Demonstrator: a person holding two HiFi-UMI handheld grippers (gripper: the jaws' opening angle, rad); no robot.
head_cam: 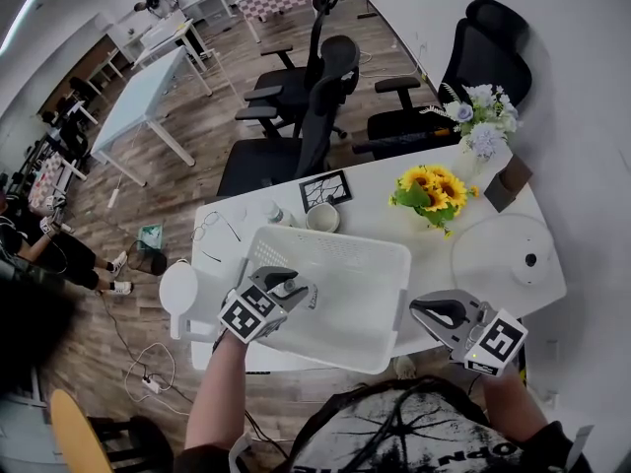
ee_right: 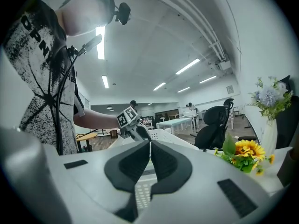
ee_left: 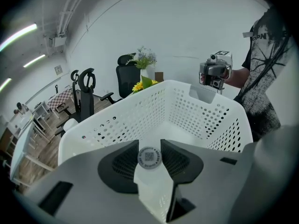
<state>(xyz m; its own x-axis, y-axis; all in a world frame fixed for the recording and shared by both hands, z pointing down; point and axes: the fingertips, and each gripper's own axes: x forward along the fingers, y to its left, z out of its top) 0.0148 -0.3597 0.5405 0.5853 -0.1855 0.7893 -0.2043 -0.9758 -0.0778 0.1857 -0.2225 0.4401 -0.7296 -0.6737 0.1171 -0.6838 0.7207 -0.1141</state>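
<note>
- The white perforated basket [head_cam: 335, 247] sits on the near edge of the white table [head_cam: 375, 200], in front of the person.
- The left gripper [head_cam: 293, 289] has its jaws pinched on the basket's near-left rim, the wall wedged between the pads.
- The right gripper [head_cam: 426, 310] hovers just off the basket's right side, jaws pressed together on nothing.
- The basket is probably light, thin plastic. The walls likely flex, so the thicker rim or the handle cut-out [ee_left: 203, 92] should give the firmest hold.
- The tabletop looks smooth, so the basket may slide easily.
- Sunflowers [head_cam: 432, 190] stand behind the basket, with office chairs [head_cam: 296, 136] on a wooden floor [head_cam: 197, 116] beyond.
</note>
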